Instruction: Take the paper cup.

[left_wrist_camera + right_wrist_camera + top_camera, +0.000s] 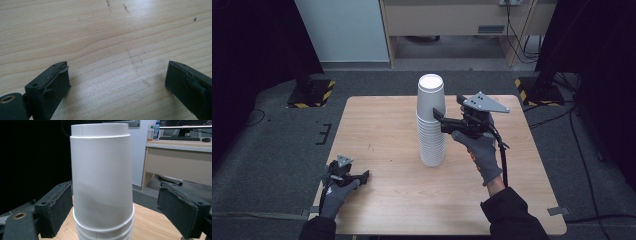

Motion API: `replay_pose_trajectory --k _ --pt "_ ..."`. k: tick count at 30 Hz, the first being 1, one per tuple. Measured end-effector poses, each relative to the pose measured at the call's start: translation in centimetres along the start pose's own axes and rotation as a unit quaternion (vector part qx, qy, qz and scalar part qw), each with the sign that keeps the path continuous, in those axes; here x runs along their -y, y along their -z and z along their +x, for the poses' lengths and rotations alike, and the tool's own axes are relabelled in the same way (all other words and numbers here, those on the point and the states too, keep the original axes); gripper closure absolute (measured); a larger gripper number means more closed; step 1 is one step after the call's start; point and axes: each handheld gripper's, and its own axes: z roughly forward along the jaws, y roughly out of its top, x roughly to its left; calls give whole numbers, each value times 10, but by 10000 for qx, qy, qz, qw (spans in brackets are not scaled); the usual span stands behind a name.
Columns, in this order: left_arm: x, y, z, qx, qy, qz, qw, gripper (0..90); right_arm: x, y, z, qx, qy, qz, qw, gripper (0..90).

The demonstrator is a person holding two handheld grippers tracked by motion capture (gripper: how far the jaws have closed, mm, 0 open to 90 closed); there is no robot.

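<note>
A light wooden tabletop [382,130] stands on grey carpet, with a tall stack of white paper cups [431,127] near its middle; everything below is placed relative to that stack.

Well to the left of the stack, at the near left corner of the tabletop, a person's gloved left hand [333,196] holds the left tongs [362,176] low over the wood. In the left gripper view these left tongs [117,77] are spread wide, with bare wood grain and a few faint pencil-like marks between the two black jaws and nothing gripped.

The stack itself stands upright, cups turned upside down and nested, so the flat base of the top cup [431,97] faces up. The top cup rises clear above the tightly packed rims beneath it.

Just to the right of the stack, a gloved right hand [482,150] holds the right tongs [438,116] level with the top cup, a grey three-cornered plate [484,103] on top and a black cable [503,165] trailing back toward the person's dark sleeve. In the right gripper view the top cup [101,175] sits between the jaws of the right tongs [115,205]. The jaws are spread: the left pad [58,206] is at the cup's wall, though I cannot tell if it touches, while the right pad [178,210] stands apart from it.

Beyond the stack, a pale cabinet [344,30] and a desk [447,20] line the far wall.
</note>
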Motion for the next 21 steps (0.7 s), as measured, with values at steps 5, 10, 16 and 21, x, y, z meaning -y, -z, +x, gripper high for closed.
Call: replay_pose_trajectory --k 5,10,16,21 --pt "0 0 0 0 0 0 10000 45 2 -8 2 -27 -16 30 10000 131" --pt "0 0 0 1 -1 1 10000 45 4 -14 2 -52 -38 52 10000 131" --pt "0 0 0 1 -1 0 10000 45 2 -23 4 -89 -37 33 9999 128" --pt "0 0 0 1 -2 1 10000 45 0 -31 7 -69 -13 62 10000 125"
